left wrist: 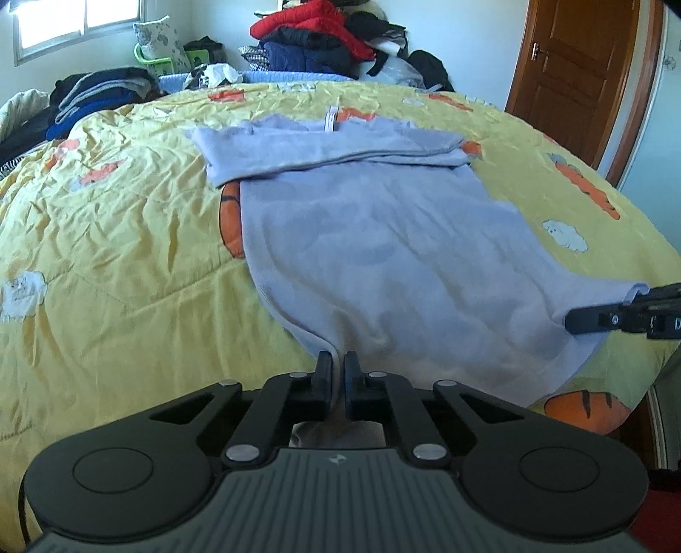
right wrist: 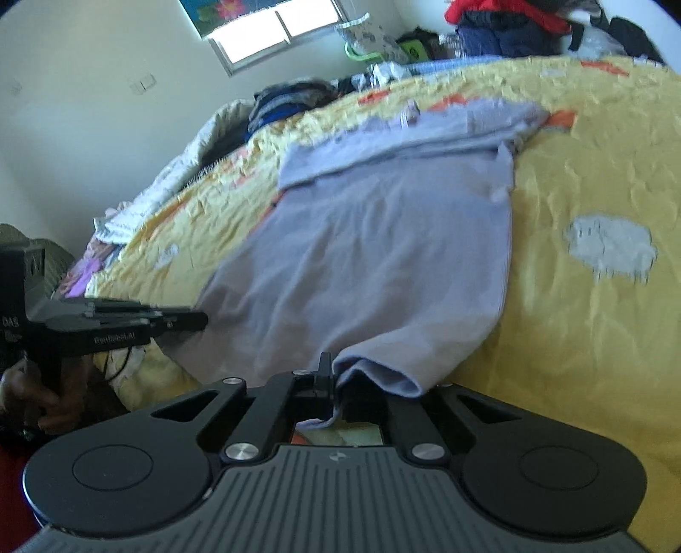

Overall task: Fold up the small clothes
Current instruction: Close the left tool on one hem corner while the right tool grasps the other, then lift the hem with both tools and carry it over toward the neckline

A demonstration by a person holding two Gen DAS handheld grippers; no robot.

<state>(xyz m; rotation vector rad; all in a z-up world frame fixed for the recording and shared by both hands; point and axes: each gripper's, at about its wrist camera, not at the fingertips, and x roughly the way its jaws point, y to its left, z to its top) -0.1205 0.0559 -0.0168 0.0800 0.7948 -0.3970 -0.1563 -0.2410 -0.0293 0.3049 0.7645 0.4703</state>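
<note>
Lavender fleece garment [left wrist: 383, 238] lies flat on the yellow quilt [left wrist: 106, 238] of the bed, sleeves folded across its top, near hem corners pinched by the clenched left gripper [left wrist: 338, 366] and right gripper [right wrist: 336, 378].

Sunlit window [left wrist: 55, 21], pale walls [right wrist: 85, 127] (wooden door [left wrist: 570, 72] shut)

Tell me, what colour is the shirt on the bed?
Pale lavender-grey shirt, clearest in the left wrist view.

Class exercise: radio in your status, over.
Left gripper and right gripper shut on shirt hem corners. Lilac shirt flat on yellow quilt, sleeves folded across. Nothing in the way.
</note>
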